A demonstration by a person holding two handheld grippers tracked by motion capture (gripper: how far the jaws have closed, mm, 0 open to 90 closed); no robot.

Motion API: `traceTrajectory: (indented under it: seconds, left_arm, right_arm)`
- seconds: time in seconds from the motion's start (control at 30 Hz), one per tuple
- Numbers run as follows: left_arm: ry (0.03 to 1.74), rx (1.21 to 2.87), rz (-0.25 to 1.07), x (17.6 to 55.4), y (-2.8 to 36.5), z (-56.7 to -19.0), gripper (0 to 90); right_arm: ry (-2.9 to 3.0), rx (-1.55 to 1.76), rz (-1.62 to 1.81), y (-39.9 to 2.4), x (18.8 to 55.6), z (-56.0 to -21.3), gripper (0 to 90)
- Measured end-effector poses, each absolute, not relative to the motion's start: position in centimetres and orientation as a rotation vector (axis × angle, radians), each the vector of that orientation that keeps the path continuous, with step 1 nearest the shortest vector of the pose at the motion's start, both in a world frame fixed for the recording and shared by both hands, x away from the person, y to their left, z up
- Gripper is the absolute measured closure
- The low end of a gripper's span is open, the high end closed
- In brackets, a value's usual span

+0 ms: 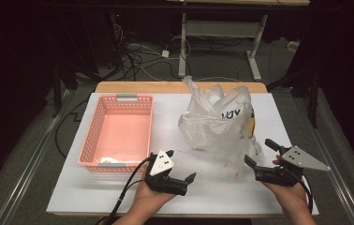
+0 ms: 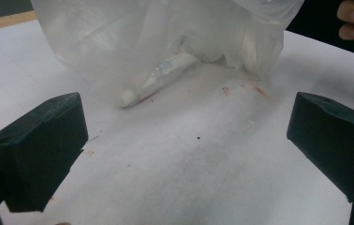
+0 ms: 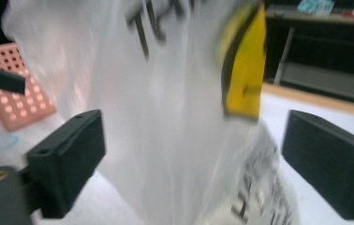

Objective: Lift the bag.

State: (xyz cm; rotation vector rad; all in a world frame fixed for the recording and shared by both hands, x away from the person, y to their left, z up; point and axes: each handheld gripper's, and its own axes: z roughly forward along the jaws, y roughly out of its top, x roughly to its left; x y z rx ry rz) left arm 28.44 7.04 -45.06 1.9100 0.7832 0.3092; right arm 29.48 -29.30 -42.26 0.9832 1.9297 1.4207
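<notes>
A translucent plastic bag (image 1: 219,124) with black lettering stands crumpled on the white table (image 1: 165,112), right of centre. A yellow item (image 3: 245,70) shows through its side, and a white tube-like thing (image 2: 158,77) lies inside its lower edge. My left gripper (image 1: 177,171) is open near the front edge, its jaws pointing at the bag (image 2: 165,37) a short way off, with bare table between them. My right gripper (image 1: 259,152) is open at the bag's right side. In the right gripper view the bag (image 3: 165,117) fills the gap between the jaws, and neither pad presses on it.
A pink perforated basket (image 1: 119,131) sits on the left half of the table, with something white (image 1: 109,160) at its near end. Red specks mark the table by the bag. Beyond the far wooden edge (image 1: 180,86) are floor cables and a metal table frame (image 1: 222,33).
</notes>
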Motion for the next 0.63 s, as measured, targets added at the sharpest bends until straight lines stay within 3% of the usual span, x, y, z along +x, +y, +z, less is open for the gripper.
traceTrajectory:
  seconds: [0.27, 0.63]
  left_arm:
    - [0.78, 1.915, 0.313, 28.3, 7.5, -45.9, 0.0]
    - [0.798, 1.889, 0.291, 28.4, 7.7, -46.5, 0.0]
  right_arm:
    - [1.975, 1.017, 1.391, -29.7, 29.4, -45.2, 0.0]
    - [1.961, 1.027, 1.404, -30.0, 29.5, -45.3, 0.0]
